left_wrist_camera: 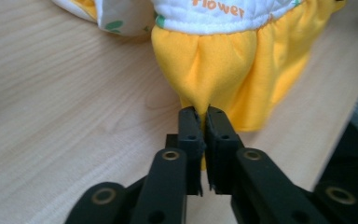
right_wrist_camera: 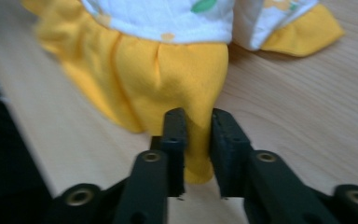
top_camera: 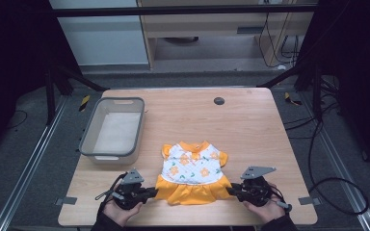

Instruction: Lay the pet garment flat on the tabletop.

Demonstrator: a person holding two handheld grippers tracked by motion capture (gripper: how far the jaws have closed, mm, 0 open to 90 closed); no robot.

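Room: a dark-curtained bay with grey carpet, pale cabinets at the back, black frame bars overhead and loose cables on the floor at the right.
Table (top_camera: pixel 250 125): a square top of light wood-grain laminate, matte, with a round black cap (top_camera: pixel 218 101) set into it near the far edge.
Bin (top_camera: pixel 89 131): a rectangular grey plastic tub with rounded corners and translucent walls, standing on the table's left side, well apart from the garment.
Dress (top_camera: pixel 191 173): a small doll-sized dress lying flat near the table's front edge, between the two grippers; quilted white bodice printed with orange flowers and green leaves, orange collar and sleeve trim, and a gathered, smooth yellow-orange skirt.
Left gripper (left_wrist_camera: pixel 202 122): black jointed jaws, held in a hand at the front left, nearly together with a thin fold of the skirt's hem corner between them; whether the pads pressed it could not be told.
Right gripper (right_wrist_camera: pixel 198 122): jaws slightly parted at the skirt's opposite corner, cloth hanging loose in the gap, released rather than clenched.
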